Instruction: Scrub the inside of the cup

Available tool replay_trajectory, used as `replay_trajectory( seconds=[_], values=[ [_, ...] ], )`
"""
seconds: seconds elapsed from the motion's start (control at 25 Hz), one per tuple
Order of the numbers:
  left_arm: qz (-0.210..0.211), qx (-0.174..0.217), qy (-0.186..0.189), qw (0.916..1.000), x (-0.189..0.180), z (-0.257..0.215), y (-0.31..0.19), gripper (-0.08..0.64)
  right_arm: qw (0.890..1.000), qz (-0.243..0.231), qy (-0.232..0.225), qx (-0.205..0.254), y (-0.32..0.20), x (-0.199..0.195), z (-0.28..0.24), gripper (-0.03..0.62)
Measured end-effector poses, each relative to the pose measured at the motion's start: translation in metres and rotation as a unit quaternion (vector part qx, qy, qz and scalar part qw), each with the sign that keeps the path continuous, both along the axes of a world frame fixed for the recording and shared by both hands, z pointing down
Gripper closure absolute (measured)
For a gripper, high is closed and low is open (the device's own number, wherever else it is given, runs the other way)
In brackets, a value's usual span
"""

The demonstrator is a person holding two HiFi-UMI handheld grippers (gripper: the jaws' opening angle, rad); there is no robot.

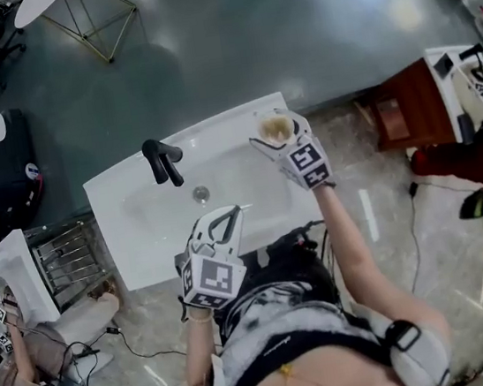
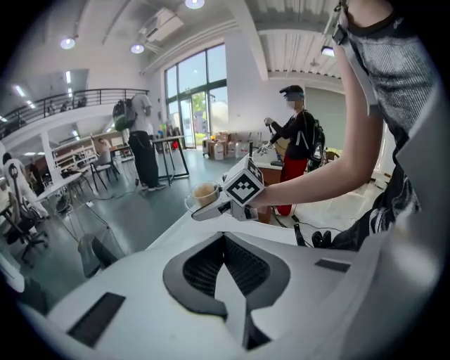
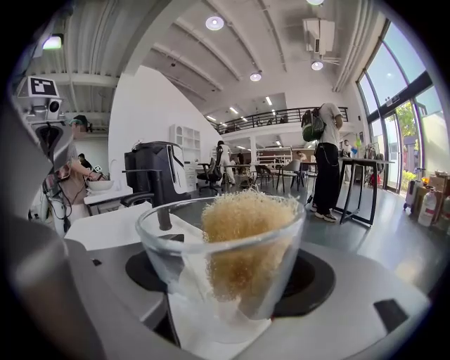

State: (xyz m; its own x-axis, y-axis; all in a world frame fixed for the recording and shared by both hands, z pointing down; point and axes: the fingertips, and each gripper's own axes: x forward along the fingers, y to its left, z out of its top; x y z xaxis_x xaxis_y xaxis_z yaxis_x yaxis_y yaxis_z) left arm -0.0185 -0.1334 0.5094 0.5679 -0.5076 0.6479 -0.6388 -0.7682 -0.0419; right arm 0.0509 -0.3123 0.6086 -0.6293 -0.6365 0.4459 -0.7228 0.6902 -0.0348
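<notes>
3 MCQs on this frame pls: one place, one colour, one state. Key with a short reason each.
1. Where is the fibrous scrubber?
A. inside the glass cup
B. beside it
C. underneath it

2. What colour is the faucet?
A. chrome
B. black
C. gold

3. How do the left gripper's jaws stand?
A. wide apart
B. closed on the cup
C. together, nothing between

Key:
1 A, the right gripper view shows it standing within the glass wall and rising past the rim.
2 B, the head view shows it dark against the white sink.
3 C, the left gripper view shows the jaws meeting with no object between them.
</notes>
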Motion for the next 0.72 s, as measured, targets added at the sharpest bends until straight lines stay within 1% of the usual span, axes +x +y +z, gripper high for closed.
replay_trajectory(
  seconds=[0.12,0.28,0.56,0.72],
  values=[
    [-0.006,-0.005,-0.001,1.0,-0.001,0.004,0.0,0.551,1.0,0.002,0.007,-0.004,-0.01,0.002,0.012,0.192],
    [-0.018,-0.01,0.006,0.9998,-0.003,0.009,-0.002,0.551,1.0,0.015,0.016,-0.008,-0.027,0.013,0.03,0.192],
    [-0.032,-0.023,0.003,0.9992,-0.01,0.019,0.001,0.551,1.0,0.015,0.015,-0.002,-0.042,0.009,0.037,0.192],
    [-0.033,-0.028,0.005,0.9991,-0.01,0.022,0.002,0.551,1.0,0.016,0.016,0.0,-0.046,0.01,0.042,0.192]
  ],
)
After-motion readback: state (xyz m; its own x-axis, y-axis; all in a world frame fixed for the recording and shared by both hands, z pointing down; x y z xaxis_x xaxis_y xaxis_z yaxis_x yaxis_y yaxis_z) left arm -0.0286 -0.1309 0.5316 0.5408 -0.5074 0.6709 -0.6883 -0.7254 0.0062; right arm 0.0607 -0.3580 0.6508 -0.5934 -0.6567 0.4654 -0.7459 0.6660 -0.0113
